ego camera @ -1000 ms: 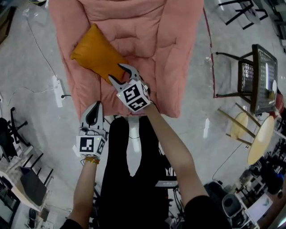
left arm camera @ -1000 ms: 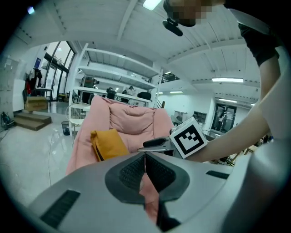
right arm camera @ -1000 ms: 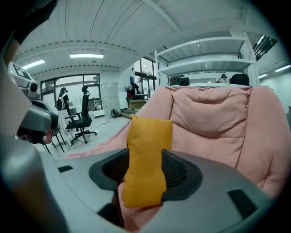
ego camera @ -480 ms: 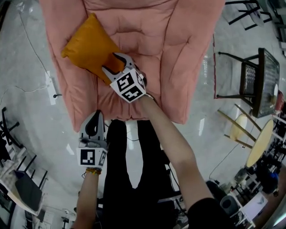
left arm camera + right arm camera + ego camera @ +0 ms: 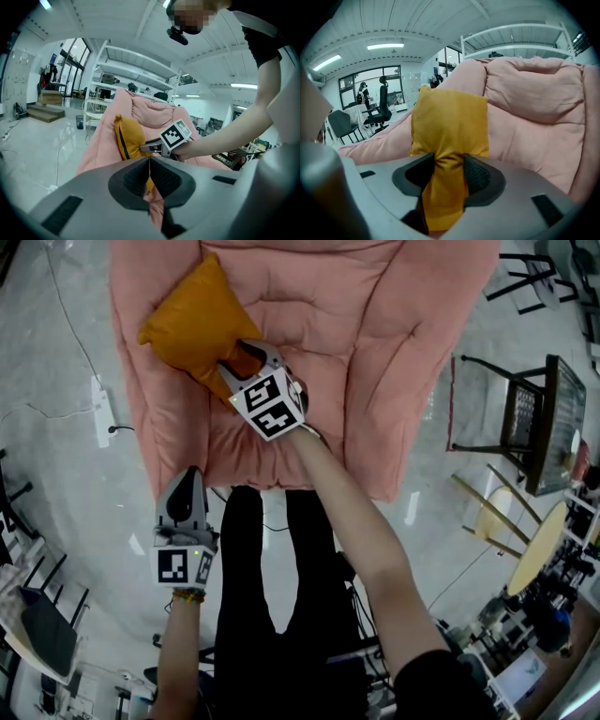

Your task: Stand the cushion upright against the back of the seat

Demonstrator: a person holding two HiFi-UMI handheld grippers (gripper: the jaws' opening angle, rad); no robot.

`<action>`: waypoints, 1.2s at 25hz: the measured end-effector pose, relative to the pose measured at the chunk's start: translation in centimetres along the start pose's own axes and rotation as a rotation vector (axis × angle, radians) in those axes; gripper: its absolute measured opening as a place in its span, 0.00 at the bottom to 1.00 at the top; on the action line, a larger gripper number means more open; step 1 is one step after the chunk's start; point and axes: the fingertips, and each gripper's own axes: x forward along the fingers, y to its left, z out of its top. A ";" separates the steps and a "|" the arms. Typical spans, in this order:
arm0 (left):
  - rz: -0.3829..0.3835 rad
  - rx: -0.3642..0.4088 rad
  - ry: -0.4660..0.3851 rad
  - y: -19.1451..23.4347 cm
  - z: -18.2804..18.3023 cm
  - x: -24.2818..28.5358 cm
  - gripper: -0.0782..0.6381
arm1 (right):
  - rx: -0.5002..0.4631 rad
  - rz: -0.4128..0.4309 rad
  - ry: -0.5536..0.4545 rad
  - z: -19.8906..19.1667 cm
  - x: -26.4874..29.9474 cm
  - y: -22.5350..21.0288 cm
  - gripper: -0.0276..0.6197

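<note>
R gripper [image 5: 243, 358] on cushion [image 5: 187, 320] corner; cushion at seat [image 5: 375, 334] left edge

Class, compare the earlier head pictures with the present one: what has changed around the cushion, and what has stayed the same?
The right gripper reached the near corner of the cushion. Its jaws have just been closing and now pinch that corner. The left gripper stayed shut and empty, short of the seat. The cushion still rests at the seat's left side.
</note>
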 end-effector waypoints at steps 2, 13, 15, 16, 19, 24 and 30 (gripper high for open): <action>0.010 -0.002 0.000 0.4 0.0 -0.1 0.13 | 0.002 0.003 0.003 0.2 0.1 0.1 0.35; -0.014 0.010 0.008 -0.7 -0.5 0.2 0.13 | 0.042 -0.021 -0.024 0.5 -1.1 0.1 0.17; -0.019 0.016 0.009 -1.0 -0.5 0.3 0.13 | 0.048 -0.036 -0.037 0.5 -1.5 0.0 0.15; -0.020 0.019 0.008 -1.1 -0.5 0.3 0.13 | 0.055 -0.042 -0.040 0.4 -1.6 0.1 0.14; -0.020 0.024 0.009 -1.2 -0.4 0.3 0.13 | 0.066 -0.052 -0.052 0.5 -2.1 0.4 0.11; -0.023 0.034 0.008 -1.4 -0.3 0.2 0.13 | 0.080 -0.058 -0.091 1.7 -3.1 0.7 0.09; -0.028 0.036 0.009 -1.7 -0.5 0.2 0.13 | 0.076 -0.102 -0.133 2.4 -4.4 0.7 0.07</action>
